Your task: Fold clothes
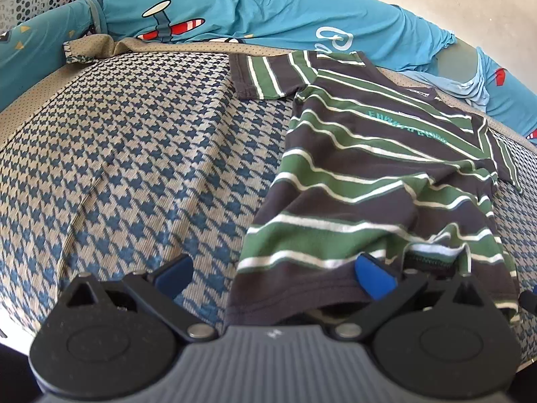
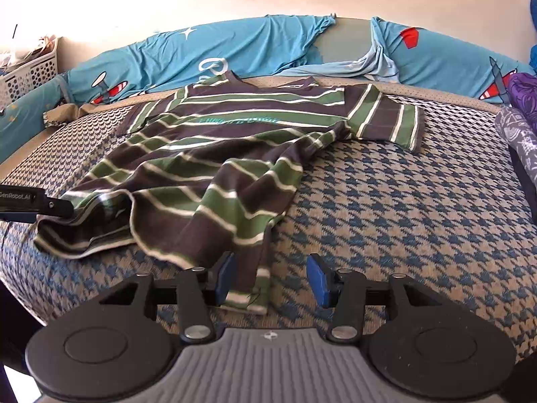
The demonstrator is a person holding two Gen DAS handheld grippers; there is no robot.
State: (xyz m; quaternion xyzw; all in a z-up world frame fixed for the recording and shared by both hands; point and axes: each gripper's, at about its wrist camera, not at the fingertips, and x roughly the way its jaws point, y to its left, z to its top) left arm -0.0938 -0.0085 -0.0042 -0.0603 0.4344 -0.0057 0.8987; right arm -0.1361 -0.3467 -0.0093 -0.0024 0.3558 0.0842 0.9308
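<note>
A striped T-shirt (image 2: 214, 141) in brown, green and white lies on the houndstooth bed cover (image 2: 402, 208), collar far, hem near and rumpled. My right gripper (image 2: 271, 280) stands open at the near right hem corner, and a strip of the hem lies between its blue pads (image 2: 317, 280), against the left one. My left gripper (image 1: 275, 277) is wide open at the shirt (image 1: 369, 181)'s near left hem, with the dark hem edge draped between its fingers by the right pad (image 1: 376, 278). From the right wrist, the left gripper's finger (image 2: 50, 203) reaches into the hem fold.
Blue bedding (image 1: 268, 10) with an airplane print runs along the far side of the bed. A white perforated basket (image 2: 30, 70) stands at the far left. Purple and grey patterned fabric (image 2: 520, 114) lies at the right edge. A pale wall rises behind.
</note>
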